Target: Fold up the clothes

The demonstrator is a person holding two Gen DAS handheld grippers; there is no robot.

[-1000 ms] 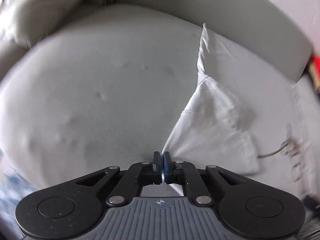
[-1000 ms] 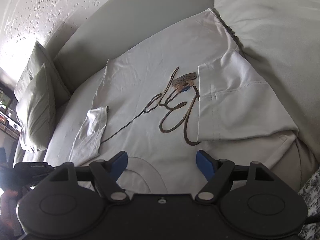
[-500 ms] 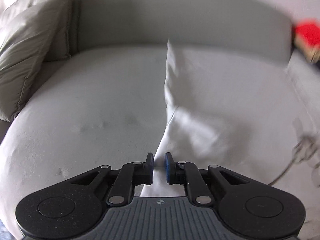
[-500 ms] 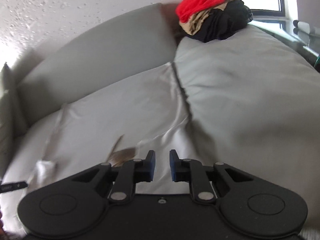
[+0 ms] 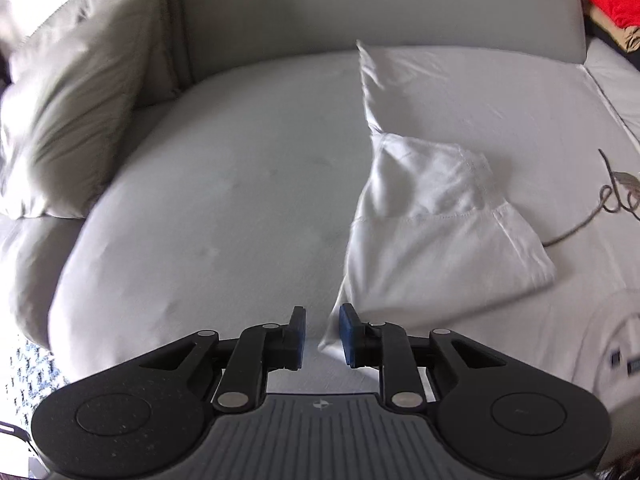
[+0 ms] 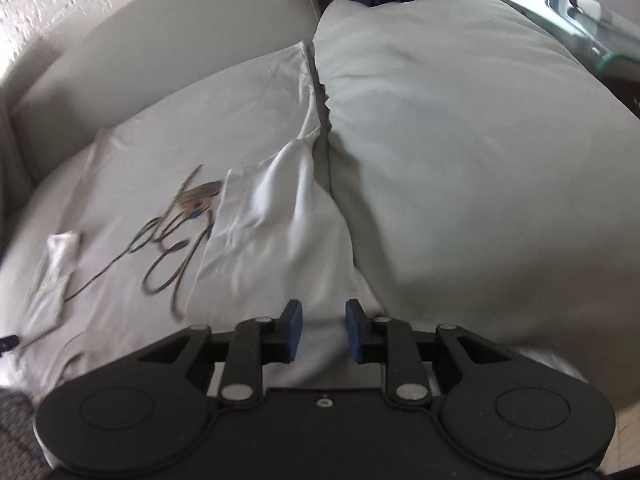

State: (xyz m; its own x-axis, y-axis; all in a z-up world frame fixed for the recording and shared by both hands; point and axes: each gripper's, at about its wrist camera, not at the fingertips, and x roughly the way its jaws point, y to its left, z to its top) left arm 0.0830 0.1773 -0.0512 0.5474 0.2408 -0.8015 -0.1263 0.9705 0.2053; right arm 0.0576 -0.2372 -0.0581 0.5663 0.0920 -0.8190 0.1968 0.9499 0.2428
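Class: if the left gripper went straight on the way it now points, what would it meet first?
Probably the white shirt: its folded sleeve edge lies just ahead of the open left gripper, by the right finger. Left of that is bare sofa cushion; depth is unclear.

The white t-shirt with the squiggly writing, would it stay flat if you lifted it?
Probably not. The white t-shirt with brown script lettering looks thin and wrinkled, so it would likely droop. Its folded-in sleeve already creases softly, suggesting light, floppy cloth.

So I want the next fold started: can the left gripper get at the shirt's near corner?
Probably yes. The left gripper is open, the shirt corner lies between its fingers, and nothing blocks it.
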